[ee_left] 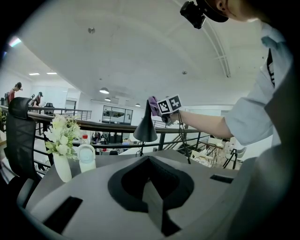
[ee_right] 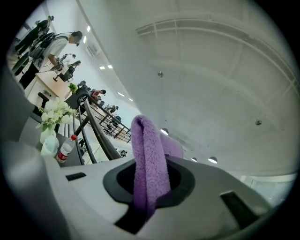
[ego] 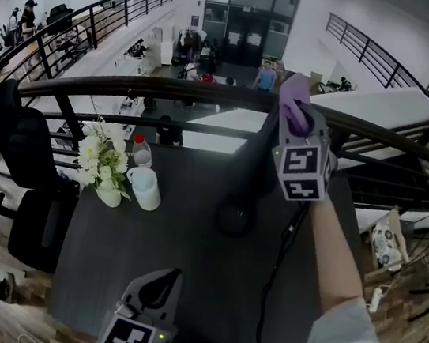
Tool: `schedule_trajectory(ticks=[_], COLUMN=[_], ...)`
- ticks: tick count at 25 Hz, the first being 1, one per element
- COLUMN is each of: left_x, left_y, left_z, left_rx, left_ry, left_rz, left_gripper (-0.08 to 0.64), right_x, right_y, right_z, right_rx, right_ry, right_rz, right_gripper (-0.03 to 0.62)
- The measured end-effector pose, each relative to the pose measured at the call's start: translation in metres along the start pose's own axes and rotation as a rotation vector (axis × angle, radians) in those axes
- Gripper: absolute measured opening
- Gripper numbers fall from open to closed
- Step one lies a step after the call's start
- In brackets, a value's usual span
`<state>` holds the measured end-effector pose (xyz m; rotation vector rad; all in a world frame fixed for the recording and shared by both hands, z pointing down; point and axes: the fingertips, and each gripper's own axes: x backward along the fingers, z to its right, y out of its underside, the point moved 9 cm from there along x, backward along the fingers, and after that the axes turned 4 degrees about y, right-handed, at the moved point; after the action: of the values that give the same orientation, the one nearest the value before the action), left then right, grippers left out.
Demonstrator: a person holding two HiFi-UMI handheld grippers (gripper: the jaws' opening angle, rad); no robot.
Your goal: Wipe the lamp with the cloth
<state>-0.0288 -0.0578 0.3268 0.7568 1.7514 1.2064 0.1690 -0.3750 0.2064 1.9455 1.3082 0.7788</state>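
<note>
Right gripper (ego: 295, 121): jaws clenched on the purple cloth (ee_right: 147, 159). It's folded over them and sticks out past the tips. My right forearm (ego: 334, 252) reaches out across the counter (ego: 182, 282).

The cloth is up at the top of the black lamp (ee_left: 145, 127), right by the tip of the shade. I can't tell if it actually touches. The lamp stands at the back of the counter, its round base (ego: 235, 218) near the middle, and a black cable (ego: 272, 279) runs toward me.

Left gripper (ego: 169, 278): jaws closed, nothing between them. It's low at the near edge, well apart from the lamp.

Both marker cubes (ego: 304, 172) carry black-and-white square codes, no letters.

Back left of the counter: white flowers (ego: 103, 156) in a white vase, a white mug (ego: 145, 188) just beside it, and a red-capped bottle (ego: 141, 149) behind. Its label's too small to read.

There's a black chair (ego: 18, 149) off the left side and a dark railing (ego: 155, 90) beyond the counter.
</note>
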Motion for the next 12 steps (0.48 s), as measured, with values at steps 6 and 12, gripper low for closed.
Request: schedule_trajectory(ticks=[6, 12], left_x=[0.0, 0.0], left_y=[0.001, 0.0], left_z=[0.002, 0.001], left_rx=[-0.003, -0.005], left_ry=[0.01, 0.01], left_rz=[0.004, 0.005], left_gripper=[0.0, 0.0], right_x=[0.009, 0.022], right_y=[-0.005, -0.002], right_z=[-0.021, -0.05], right_rx=[0.082, 0.152], right_ry=[-0.054, -0.135], right_rz=[0.029, 0.032], right_gripper=[0.051, 0.052])
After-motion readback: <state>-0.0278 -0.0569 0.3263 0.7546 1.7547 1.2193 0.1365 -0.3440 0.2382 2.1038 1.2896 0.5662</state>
